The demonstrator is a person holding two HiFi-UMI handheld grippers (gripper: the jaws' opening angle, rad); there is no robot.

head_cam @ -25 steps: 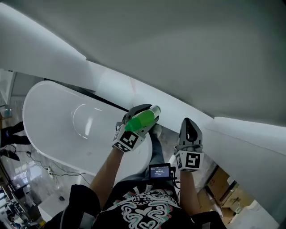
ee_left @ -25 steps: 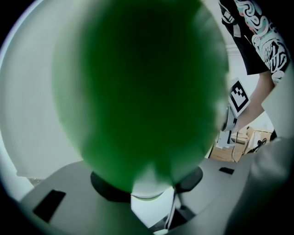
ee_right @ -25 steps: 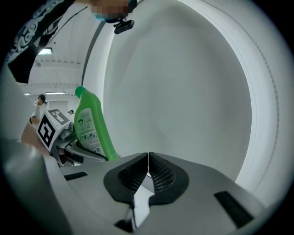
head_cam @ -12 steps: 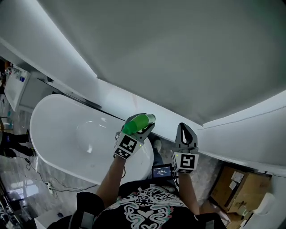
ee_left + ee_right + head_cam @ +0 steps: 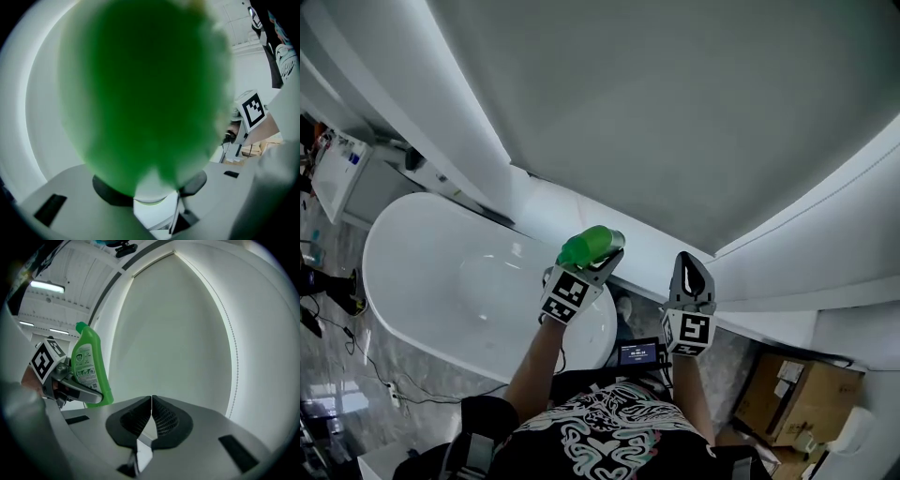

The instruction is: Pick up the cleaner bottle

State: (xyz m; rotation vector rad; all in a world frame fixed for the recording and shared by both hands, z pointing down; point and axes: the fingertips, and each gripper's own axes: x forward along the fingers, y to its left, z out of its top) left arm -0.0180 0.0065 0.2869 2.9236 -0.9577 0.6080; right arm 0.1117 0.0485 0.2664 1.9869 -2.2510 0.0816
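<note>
The green cleaner bottle point(image 5: 589, 246) is held in the air above the bathtub's near end, with my left gripper point(image 5: 598, 251) shut on it. In the left gripper view the cleaner bottle point(image 5: 145, 93) fills most of the picture as a green blur between the jaws. The right gripper view shows the cleaner bottle point(image 5: 90, 366) upright with its label visible, gripped at its lower part by the left gripper point(image 5: 77, 391). My right gripper point(image 5: 691, 277) hovers to the right of the bottle, jaws shut with nothing between them; the right gripper point(image 5: 151, 404) faces a white wall.
A white freestanding bathtub point(image 5: 422, 281) lies below at the left. White walls and a ledge point(image 5: 750, 300) run behind both grippers. Cardboard boxes point(image 5: 787, 394) stand at the lower right, cables trail on the marble floor point(image 5: 366, 375) at the lower left.
Both grippers have risen, the left one carrying the green bottle up with it. The head view has tilted, showing more of the wall and the room at the left.
</note>
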